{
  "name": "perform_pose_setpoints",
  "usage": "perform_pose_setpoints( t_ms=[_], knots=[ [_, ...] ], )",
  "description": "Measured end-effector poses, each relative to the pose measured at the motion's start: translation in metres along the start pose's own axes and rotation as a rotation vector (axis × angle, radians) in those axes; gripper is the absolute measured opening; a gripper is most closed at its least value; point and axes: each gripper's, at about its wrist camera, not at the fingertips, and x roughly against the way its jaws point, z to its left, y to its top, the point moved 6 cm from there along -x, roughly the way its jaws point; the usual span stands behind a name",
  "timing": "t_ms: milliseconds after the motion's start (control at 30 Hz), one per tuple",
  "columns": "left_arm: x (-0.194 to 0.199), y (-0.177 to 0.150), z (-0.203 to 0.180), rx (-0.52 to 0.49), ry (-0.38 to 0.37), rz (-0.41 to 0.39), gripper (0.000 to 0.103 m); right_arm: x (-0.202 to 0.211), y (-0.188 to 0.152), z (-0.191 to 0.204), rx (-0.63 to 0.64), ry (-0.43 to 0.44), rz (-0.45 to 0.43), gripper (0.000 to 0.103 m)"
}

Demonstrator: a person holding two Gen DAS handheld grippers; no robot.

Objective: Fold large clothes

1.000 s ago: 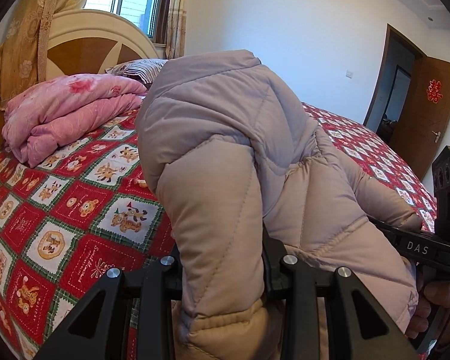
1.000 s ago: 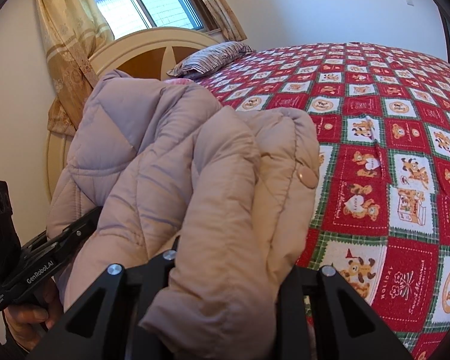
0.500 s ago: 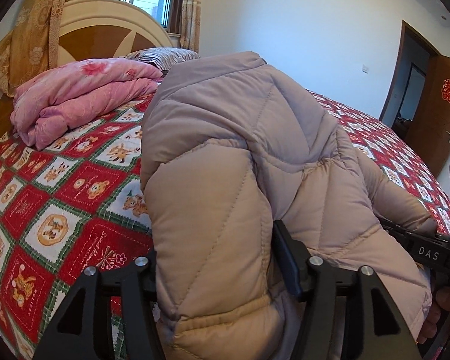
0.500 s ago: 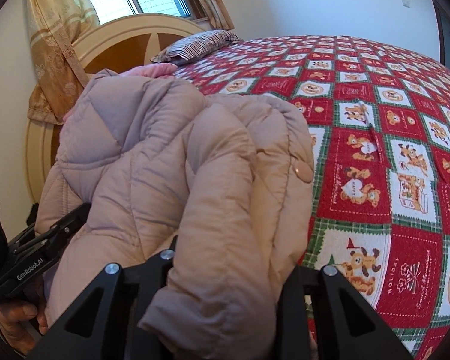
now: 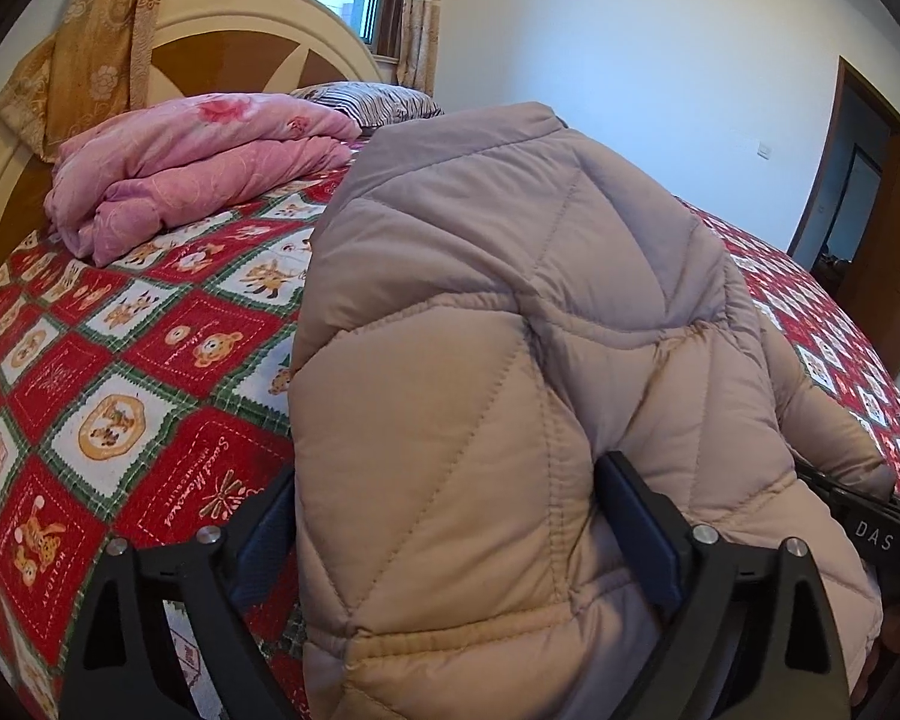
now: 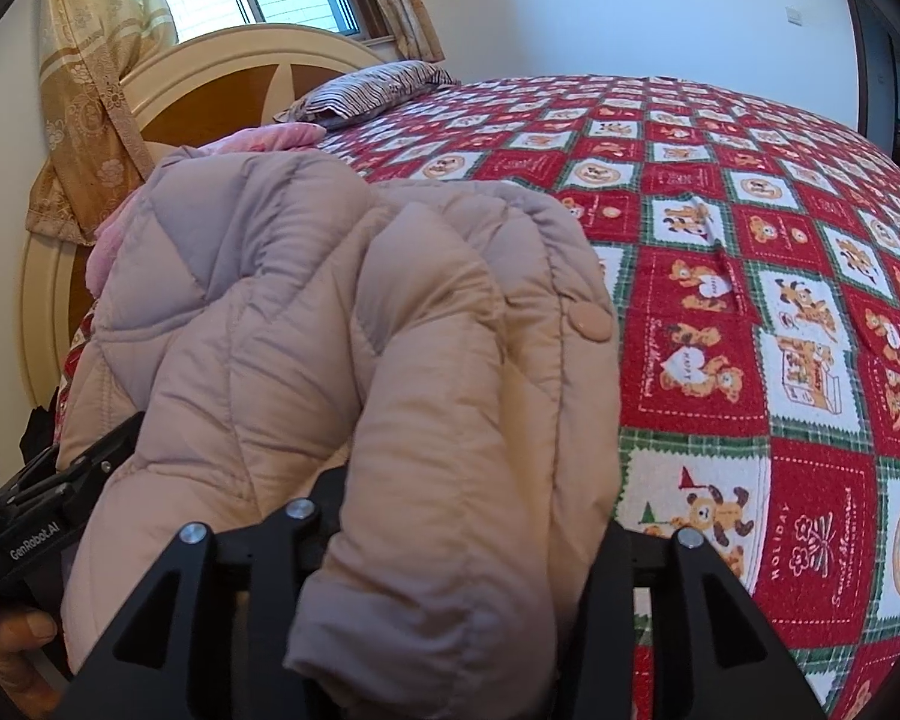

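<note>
A beige quilted puffer jacket (image 5: 510, 330) is bunched up and held over the near edge of the bed. My left gripper (image 5: 450, 546) is shut on a thick fold of it, its dark pads (image 5: 636, 522) pressed into the padding. My right gripper (image 6: 462, 540) is shut on another bundled fold of the same jacket (image 6: 330, 312), which hides its fingertips. The right gripper's side shows at the far right of the left wrist view (image 5: 870, 534). The left gripper's side shows at the left of the right wrist view (image 6: 48, 510).
The bed (image 6: 750, 276) has a red and green patchwork cover with bear prints. A folded pink quilt (image 5: 198, 168) and a striped pillow (image 6: 372, 90) lie by the cream headboard (image 5: 234, 18). A curtained window is behind. A wooden door (image 5: 888, 252) stands at the right.
Both grippers have moved forward over the bed with the jacket still held. The jacket has sunk a little lower and the bed cover looks closer.
</note>
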Motion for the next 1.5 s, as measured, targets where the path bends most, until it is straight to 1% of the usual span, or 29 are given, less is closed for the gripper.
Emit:
perform_pose_setpoints(
  t_ms=[233, 633, 667, 733, 800, 833, 867, 900, 933, 967, 1000, 1067, 1100, 1133, 1167, 1200, 1233, 1267, 1333, 1400, 1500],
  knots=[
    [-0.005, -0.003, 0.002, 0.009, 0.010, -0.008, 0.099, -0.006, -0.002, -0.001, 0.007, -0.029, 0.008, 0.052],
    [-0.007, -0.003, 0.004, 0.016, 0.023, -0.012, 0.101, -0.011, -0.002, -0.005, -0.002, -0.032, 0.009, 0.059],
    [-0.004, -0.001, 0.004, 0.014, 0.030, -0.010, 0.101, -0.011, -0.002, -0.006, -0.009, -0.031, 0.013, 0.059],
    [0.003, 0.001, 0.003, -0.002, 0.049, -0.011, 0.101, -0.009, 0.001, -0.010, -0.030, -0.035, 0.022, 0.067],
    [0.018, 0.006, 0.001, -0.024, 0.086, -0.025, 0.100, -0.004, 0.004, -0.011, -0.042, -0.041, 0.023, 0.069],
    [0.032, 0.008, 0.001, -0.025, 0.097, -0.050, 0.100, 0.001, 0.004, -0.011, -0.048, -0.040, 0.025, 0.069],
    [0.048, 0.011, -0.001, -0.025, 0.094, -0.083, 0.100, 0.009, 0.005, -0.010, -0.057, -0.039, 0.024, 0.070],
    [0.061, 0.013, -0.002, -0.026, 0.088, -0.103, 0.100, 0.021, 0.005, -0.009, -0.063, -0.045, 0.011, 0.074],
    [0.088, 0.014, -0.005, -0.029, 0.074, -0.134, 0.100, 0.037, 0.006, -0.008, -0.062, -0.052, -0.011, 0.079],
    [0.107, 0.013, -0.006, -0.032, 0.075, -0.145, 0.100, 0.051, 0.006, -0.006, -0.057, -0.057, -0.032, 0.082],
    [0.127, 0.012, -0.006, -0.032, 0.090, -0.155, 0.100, 0.068, 0.006, -0.003, -0.050, -0.059, -0.056, 0.086],
    [0.168, 0.006, -0.006, -0.034, 0.124, -0.191, 0.100, 0.107, 0.002, 0.004, -0.035, -0.066, -0.096, 0.086],
    [0.181, 0.004, -0.006, -0.035, 0.129, -0.205, 0.100, 0.130, -0.002, 0.010, -0.022, -0.069, -0.116, 0.086],
    [0.203, 0.000, -0.006, -0.039, 0.135, -0.230, 0.100, 0.145, -0.005, 0.017, -0.008, -0.070, -0.132, 0.090],
    [0.216, -0.003, -0.005, -0.042, 0.140, -0.243, 0.100, 0.165, -0.009, 0.023, 0.012, -0.074, -0.160, 0.093],
    [0.226, -0.005, -0.004, -0.043, 0.142, -0.250, 0.100, 0.184, -0.014, 0.031, 0.034, -0.082, -0.199, 0.098],
    [0.234, -0.006, -0.004, -0.043, 0.140, -0.255, 0.100, 0.195, -0.017, 0.037, 0.053, -0.086, -0.225, 0.100],
    [0.238, -0.007, -0.004, -0.044, 0.138, -0.258, 0.100, 0.206, -0.022, 0.045, 0.082, -0.089, -0.243, 0.100],
    [0.246, -0.006, -0.004, -0.047, 0.142, -0.271, 0.100, 0.218, -0.027, 0.058, 0.121, -0.090, -0.251, 0.100],
    [0.250, -0.004, -0.004, -0.044, 0.143, -0.278, 0.100, 0.224, -0.027, 0.066, 0.131, -0.071, -0.264, 0.100],
    [0.255, -0.005, -0.005, -0.033, 0.136, -0.287, 0.100, 0.235, -0.029, 0.073, 0.141, -0.070, -0.286, 0.100]
  ],
)
